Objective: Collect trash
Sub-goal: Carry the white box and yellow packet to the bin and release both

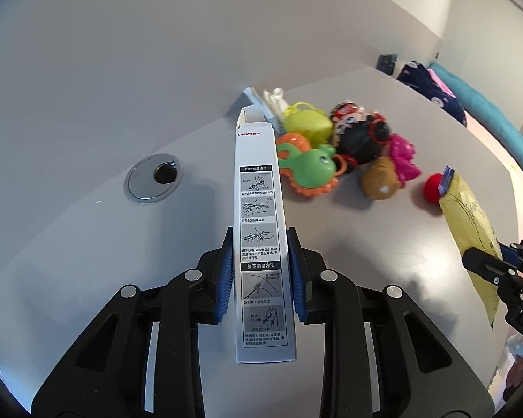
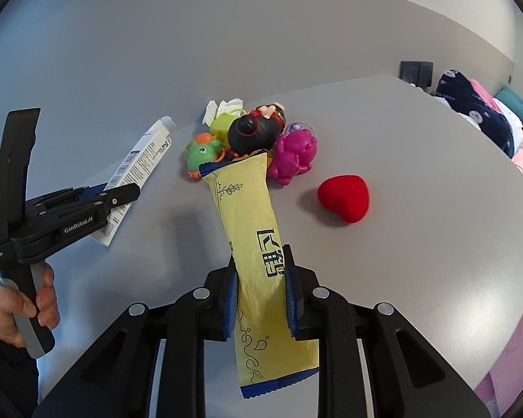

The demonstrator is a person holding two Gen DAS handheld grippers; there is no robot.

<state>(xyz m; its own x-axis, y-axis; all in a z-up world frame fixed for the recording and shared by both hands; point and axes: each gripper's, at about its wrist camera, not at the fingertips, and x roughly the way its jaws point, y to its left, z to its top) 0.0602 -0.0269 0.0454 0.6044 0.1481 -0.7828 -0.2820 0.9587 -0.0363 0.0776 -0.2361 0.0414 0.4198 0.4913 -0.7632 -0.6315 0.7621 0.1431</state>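
Note:
My left gripper (image 1: 260, 244) is shut on a long white thermometer box (image 1: 259, 209) with printed instructions, held above the grey table. The box also shows in the right wrist view (image 2: 139, 163), with the left gripper (image 2: 122, 191) around it. My right gripper (image 2: 261, 271) is shut on a yellow snack wrapper (image 2: 251, 226) with blue ends. The wrapper (image 1: 470, 219) and right gripper (image 1: 488, 261) show at the right edge of the left wrist view. A crumpled white tissue (image 2: 225, 106) lies behind the toys.
A pile of toys sits on the grey table (image 2: 418, 174): green frog (image 1: 313, 163), yellow-green toy (image 1: 307, 122), black-haired doll (image 2: 254, 129), magenta figure (image 2: 294, 153), brown toy (image 1: 380, 181). A red heart (image 2: 343, 196) lies apart. A cable grommet (image 1: 154, 177) is at left. Bedding (image 2: 477, 111) lies beyond the table.

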